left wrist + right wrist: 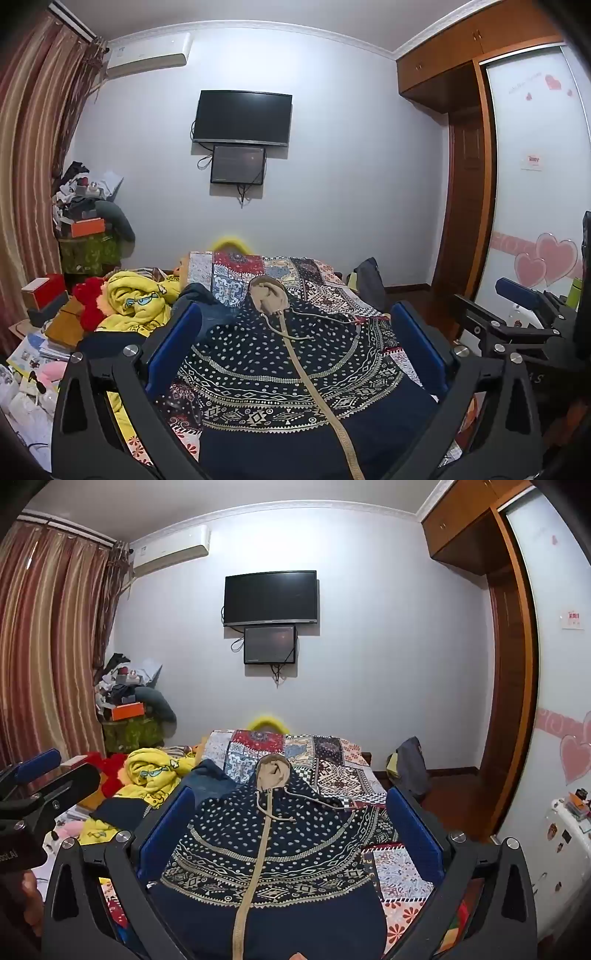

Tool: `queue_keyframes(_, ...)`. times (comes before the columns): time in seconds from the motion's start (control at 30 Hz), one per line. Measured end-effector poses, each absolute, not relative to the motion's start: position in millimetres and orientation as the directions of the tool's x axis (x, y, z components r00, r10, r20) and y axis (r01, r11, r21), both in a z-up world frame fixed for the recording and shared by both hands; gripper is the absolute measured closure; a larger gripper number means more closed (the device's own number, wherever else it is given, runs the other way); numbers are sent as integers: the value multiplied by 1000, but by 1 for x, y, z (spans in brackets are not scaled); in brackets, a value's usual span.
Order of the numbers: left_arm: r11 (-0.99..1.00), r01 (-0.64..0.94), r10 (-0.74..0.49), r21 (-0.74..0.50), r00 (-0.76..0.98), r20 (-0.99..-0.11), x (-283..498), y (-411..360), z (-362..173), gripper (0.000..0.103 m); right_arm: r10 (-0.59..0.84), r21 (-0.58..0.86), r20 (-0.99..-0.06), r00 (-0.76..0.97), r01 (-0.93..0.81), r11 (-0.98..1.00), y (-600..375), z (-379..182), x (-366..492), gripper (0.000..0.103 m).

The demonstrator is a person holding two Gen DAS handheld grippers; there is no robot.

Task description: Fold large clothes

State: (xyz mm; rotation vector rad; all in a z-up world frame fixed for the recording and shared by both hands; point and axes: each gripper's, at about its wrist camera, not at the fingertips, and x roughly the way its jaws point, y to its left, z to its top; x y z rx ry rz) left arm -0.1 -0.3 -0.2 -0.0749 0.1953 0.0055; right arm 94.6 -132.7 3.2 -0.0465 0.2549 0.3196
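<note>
A navy hoodie [258,354] [295,830] with white dots, a patterned band and a beige zip lies flat, front up, on the patchwork bedspread [295,269] [332,760]. Its beige-lined hood [267,291] [273,771] points to the far end of the bed. My left gripper [295,343] hovers open over the hoodie's chest, blue pads wide apart with nothing pressed between them. My right gripper [290,827] is open in the same way just to its right. Each gripper's blue finger [517,291] [37,762] shows at the edge of the other's view.
A crumpled yellow cartoon blanket [136,299] [155,771] and red plush [88,299] lie left of the hoodie, with boxes and papers [40,332] beside them. A dark bag [410,764] stands at the bed's far right. A wardrobe [461,184] and white appliance [569,834] line the right.
</note>
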Motion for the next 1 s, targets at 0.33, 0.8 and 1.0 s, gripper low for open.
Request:
queue_keyframes(0.33,997,-9,-9,-81,978,-208,1,-1,-5,0,300,-17,-257,919,-315,949,-132,4,95,0)
queue_keyframes(0.8,996,-16,-3,-88,977,-215,5,4,-7,0,313,-3,-267,911,-325,946,-132,-1,99,0)
queue_keyframes(1.0,997,-23,5,-80,977,-213,4,4,-7,0,319,3,-269,909,-331,944,-131,1,99,0)
